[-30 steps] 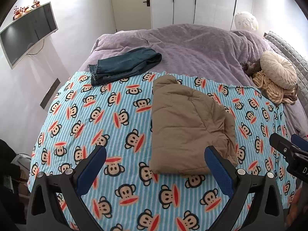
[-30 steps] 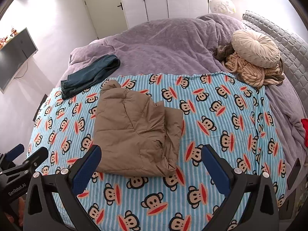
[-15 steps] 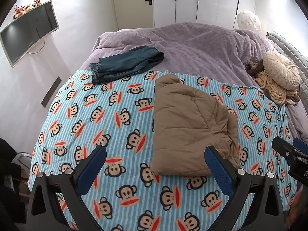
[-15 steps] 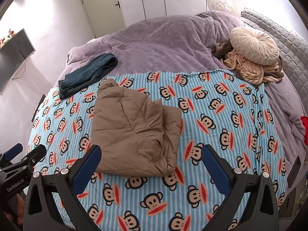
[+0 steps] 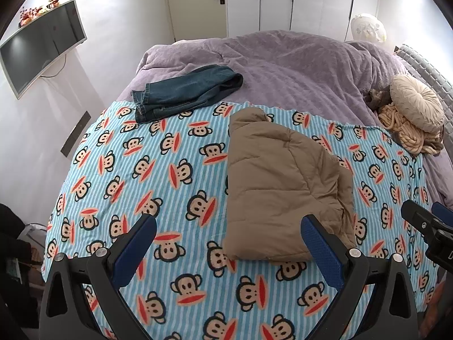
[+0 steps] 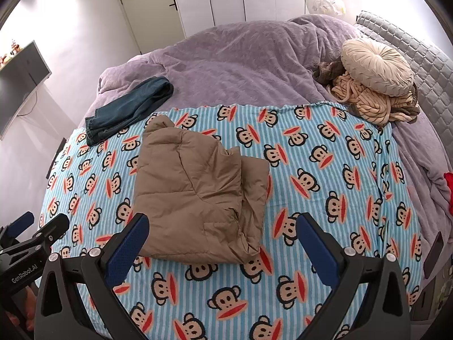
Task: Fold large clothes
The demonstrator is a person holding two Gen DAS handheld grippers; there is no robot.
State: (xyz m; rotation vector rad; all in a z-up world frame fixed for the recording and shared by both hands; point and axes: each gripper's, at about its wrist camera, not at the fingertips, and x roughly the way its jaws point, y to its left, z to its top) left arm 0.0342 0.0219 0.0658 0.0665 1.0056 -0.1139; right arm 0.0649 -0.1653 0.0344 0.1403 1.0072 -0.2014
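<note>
A tan padded jacket [image 5: 286,189] lies folded into a compact rectangle on a blue striped monkey-print blanket [image 5: 141,175]; it also shows in the right wrist view [image 6: 198,195]. My left gripper [image 5: 228,233] is open and empty, held above the blanket at the jacket's near edge. My right gripper [image 6: 222,231] is open and empty, also above the near edge of the jacket. Each gripper shows at the edge of the other's view. Folded blue jeans [image 5: 187,95] lie at the blanket's far left corner.
The blanket covers a bed with a purple duvet [image 5: 297,68]. A round cream cushion [image 6: 376,68] on a chunky knit throw [image 6: 368,104] sits at the far right by the grey headboard. A wall-mounted TV [image 5: 42,45] hangs at left. White wardrobe doors stand behind.
Both grippers have drawn back and risen slightly from the jacket; the bed sits a little lower and farther in both views. The jacket has not moved.
</note>
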